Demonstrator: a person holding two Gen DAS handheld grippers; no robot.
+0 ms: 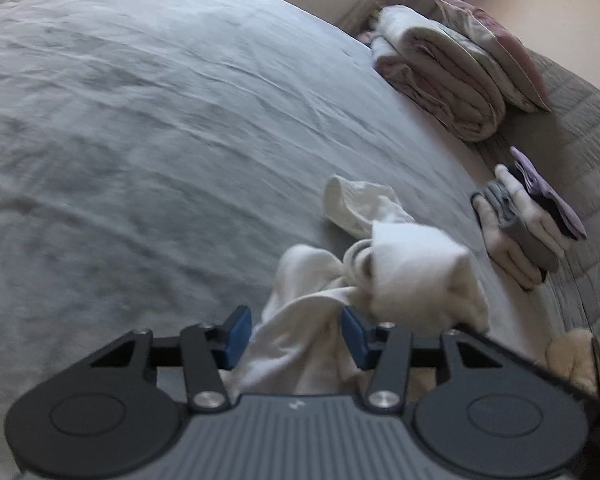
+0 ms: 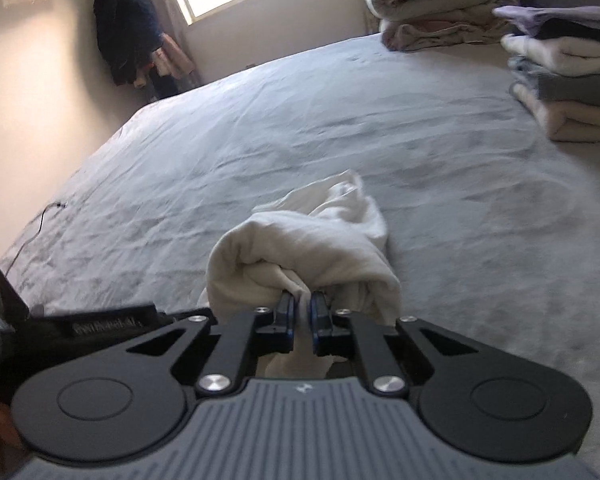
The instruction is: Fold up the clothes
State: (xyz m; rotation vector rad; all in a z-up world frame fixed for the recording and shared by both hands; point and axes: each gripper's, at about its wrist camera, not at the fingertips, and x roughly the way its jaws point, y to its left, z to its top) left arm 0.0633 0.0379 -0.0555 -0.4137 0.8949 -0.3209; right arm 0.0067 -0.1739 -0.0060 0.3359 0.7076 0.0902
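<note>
In the left wrist view, the left gripper (image 1: 296, 334) is standing partly spread around a bunch of the white garment (image 1: 374, 264), which is lying crumpled on the grey bedsheet (image 1: 140, 140); whether its pads are pressing the cloth is unclear. In the right wrist view, the right gripper (image 2: 302, 312) is pinching a fold of the garment (image 2: 312, 236), jaws nearly together, near a stack of folded clothes (image 2: 572, 80).

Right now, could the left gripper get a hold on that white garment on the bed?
Probably yes. The white garment already lies bunched between the left gripper pads, which stand apart with nothing blocking them. The right gripper is already pinched shut on the same cloth.
</note>
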